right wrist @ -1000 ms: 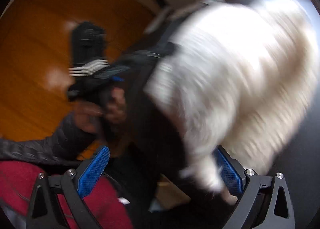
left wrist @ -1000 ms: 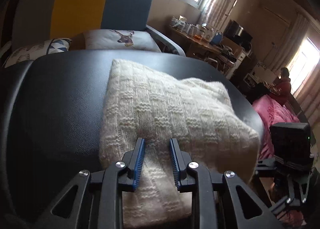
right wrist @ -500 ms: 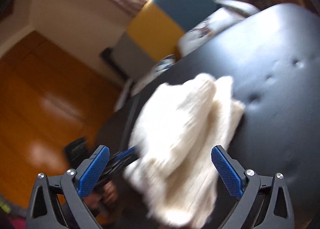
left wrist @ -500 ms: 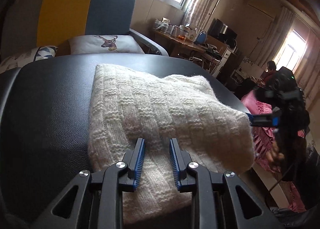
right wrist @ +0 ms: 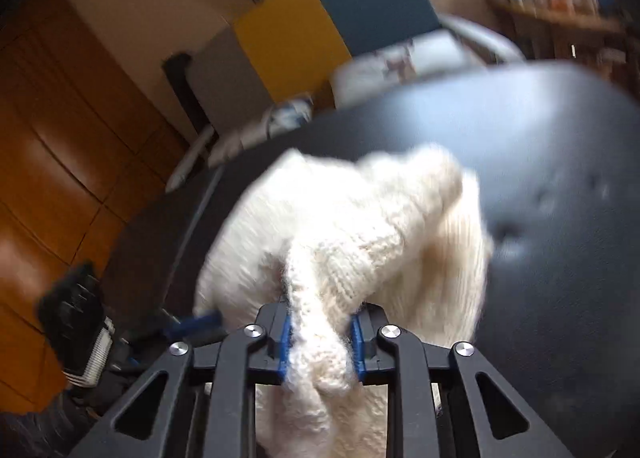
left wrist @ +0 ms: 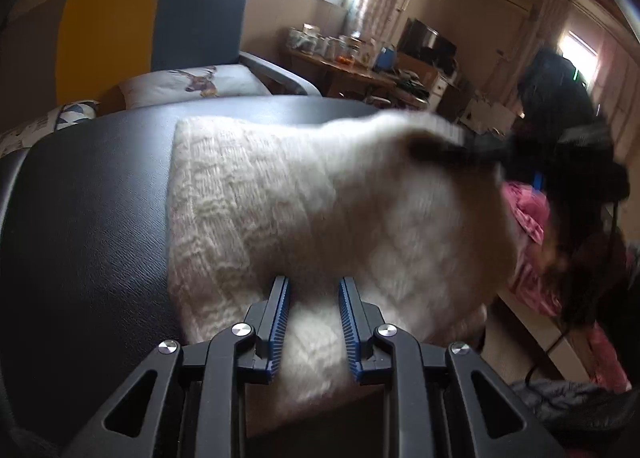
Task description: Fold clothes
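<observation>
My right gripper, gaping a moment ago, is now pinching the cream sweater's edge while my left gripper is clamping its near end, so a fold is starting.

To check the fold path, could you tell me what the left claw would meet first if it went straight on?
The left claw is already clamped on the cream knitted sweater, so it would push further into that, bunching it over the black table.

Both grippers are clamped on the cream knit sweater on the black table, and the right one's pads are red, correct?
Not quite: the right gripper has blue pads, per the right wrist view. Both do clamp the cream knit sweater on the black table.
</observation>
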`<move>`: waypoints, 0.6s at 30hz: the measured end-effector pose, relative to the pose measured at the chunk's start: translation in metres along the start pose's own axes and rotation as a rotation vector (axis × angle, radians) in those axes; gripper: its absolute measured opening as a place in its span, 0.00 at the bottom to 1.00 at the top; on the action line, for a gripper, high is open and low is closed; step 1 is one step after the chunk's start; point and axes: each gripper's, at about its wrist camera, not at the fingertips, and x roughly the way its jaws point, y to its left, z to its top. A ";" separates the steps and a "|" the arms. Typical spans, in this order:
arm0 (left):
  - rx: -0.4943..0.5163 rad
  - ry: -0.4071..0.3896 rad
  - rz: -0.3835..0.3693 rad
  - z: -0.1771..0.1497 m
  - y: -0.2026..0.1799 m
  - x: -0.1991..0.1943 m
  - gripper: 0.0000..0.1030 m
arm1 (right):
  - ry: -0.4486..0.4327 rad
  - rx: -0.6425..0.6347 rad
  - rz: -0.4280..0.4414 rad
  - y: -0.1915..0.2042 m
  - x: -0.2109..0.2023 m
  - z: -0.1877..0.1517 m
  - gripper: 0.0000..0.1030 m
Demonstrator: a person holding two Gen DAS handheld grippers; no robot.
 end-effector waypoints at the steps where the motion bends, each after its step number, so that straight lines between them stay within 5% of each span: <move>1: 0.016 0.014 0.001 -0.004 -0.003 0.003 0.24 | -0.041 -0.036 -0.013 0.003 -0.008 0.007 0.22; 6: 0.044 0.079 -0.012 -0.013 -0.008 0.010 0.24 | 0.102 0.127 -0.095 -0.058 0.031 -0.033 0.22; 10: -0.012 0.086 -0.071 0.003 -0.005 -0.002 0.22 | -0.014 0.271 0.029 -0.084 0.024 -0.054 0.24; 13: 0.012 -0.016 -0.113 0.022 -0.016 -0.016 0.22 | -0.046 0.273 0.049 -0.087 0.022 -0.059 0.24; 18: 0.104 -0.018 -0.150 0.039 -0.050 0.008 0.22 | -0.099 0.320 0.096 -0.099 -0.007 -0.072 0.41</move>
